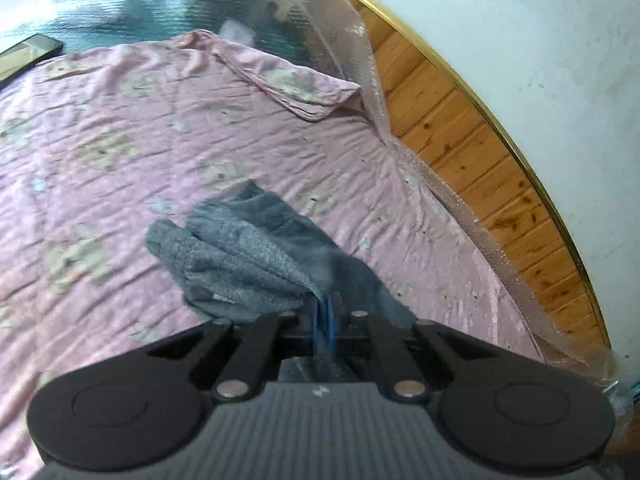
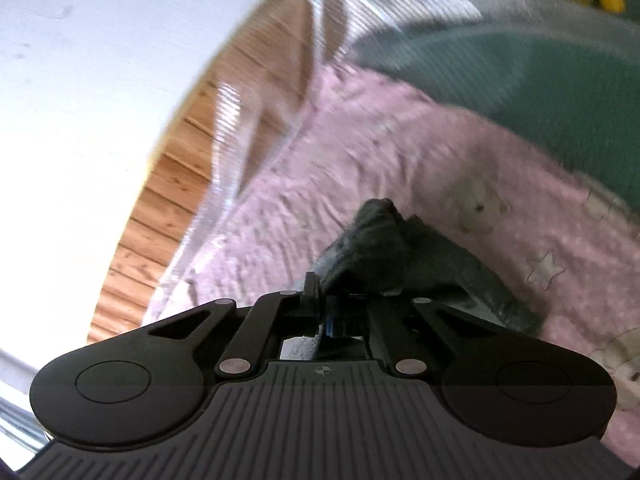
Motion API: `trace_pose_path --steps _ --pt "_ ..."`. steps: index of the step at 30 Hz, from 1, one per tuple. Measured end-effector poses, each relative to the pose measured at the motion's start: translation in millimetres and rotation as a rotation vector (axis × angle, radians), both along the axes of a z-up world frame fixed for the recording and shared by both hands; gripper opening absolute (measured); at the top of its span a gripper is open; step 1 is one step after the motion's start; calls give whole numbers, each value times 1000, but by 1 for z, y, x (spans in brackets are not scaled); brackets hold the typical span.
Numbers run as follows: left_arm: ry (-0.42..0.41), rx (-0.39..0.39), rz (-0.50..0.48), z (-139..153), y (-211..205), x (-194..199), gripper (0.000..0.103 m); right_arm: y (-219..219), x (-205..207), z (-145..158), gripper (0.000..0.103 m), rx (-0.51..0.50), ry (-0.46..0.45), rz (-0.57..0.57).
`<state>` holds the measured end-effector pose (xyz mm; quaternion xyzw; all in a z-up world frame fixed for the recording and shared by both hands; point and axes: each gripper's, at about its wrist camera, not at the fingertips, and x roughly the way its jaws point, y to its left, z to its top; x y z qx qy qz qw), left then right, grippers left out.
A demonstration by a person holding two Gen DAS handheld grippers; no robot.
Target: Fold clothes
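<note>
A grey knitted garment (image 1: 244, 260) hangs bunched from my left gripper (image 1: 326, 312), which is shut on its edge just above a pink printed bed sheet (image 1: 160, 140). In the right wrist view the same grey garment (image 2: 380, 248) looks dark and blurred; my right gripper (image 2: 324, 312) is shut on another part of it. The cloth drapes forward from both sets of jaws and hides the fingertips. The rest of the garment's shape is hidden in folds.
A folded pink corner of bedding (image 1: 308, 88) lies at the far side. Clear plastic sheeting (image 1: 360, 52) and a wooden headboard (image 1: 480, 152) run along the right, with a white wall (image 1: 540, 60) behind. A black phone (image 1: 28, 56) lies far left. Teal cloth (image 2: 540, 92) lies beyond the sheet.
</note>
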<state>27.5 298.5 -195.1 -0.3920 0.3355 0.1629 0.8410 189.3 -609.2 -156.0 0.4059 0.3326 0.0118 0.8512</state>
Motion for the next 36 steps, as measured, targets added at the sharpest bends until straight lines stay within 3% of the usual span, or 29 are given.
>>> trace_pose_path --steps 2,7,9,14,16,19,21,22,23,24,27,31,33,34,35,36 --pt "50 -33 21 -18 5 -9 4 -3 -11 -11 0 -15 62 8" --pt "155 -114 79 -59 16 -31 7 -10 -23 -73 0 -56 274 11" --pt "112 -115 108 -53 13 -39 12 -9 -21 -75 0 -62 284 16" --pt "-19 -88 176 -24 4 -61 48 -6 -14 -66 4 -73 274 27" --pt "-42 -87 169 -22 0 -56 49 -7 -14 -67 10 -68 282 29" --pt "-9 -74 118 -31 -1 -25 55 -4 -15 -74 14 -59 307 23" --pt "30 -43 85 -40 -3 -3 49 -2 -15 -78 15 -59 320 22" --pt "60 -30 70 -44 -3 7 2 -1 -15 -78 15 -62 321 27" --pt "55 -18 65 -42 -2 9 0 -1 -14 -78 15 -66 321 33" --pt "40 -6 64 -39 -2 9 0 -1 -14 -74 5 -65 304 38" --pt "-9 -4 127 -21 11 -22 0 -4 -18 -52 0 -65 230 56" --pt "120 -36 180 -51 32 -48 0 -7 -22 -56 0 -127 283 98" --pt "124 -74 167 -61 32 -46 0 -7 -21 -72 1 -118 325 105" --pt "119 -87 160 -62 29 -43 4 -7 -20 -80 2 -109 343 105" --pt "96 -86 153 -59 25 -41 16 -8 -21 -83 3 -93 340 92" --pt "68 -81 147 -54 21 -39 23 -8 -22 -81 16 -79 320 75"
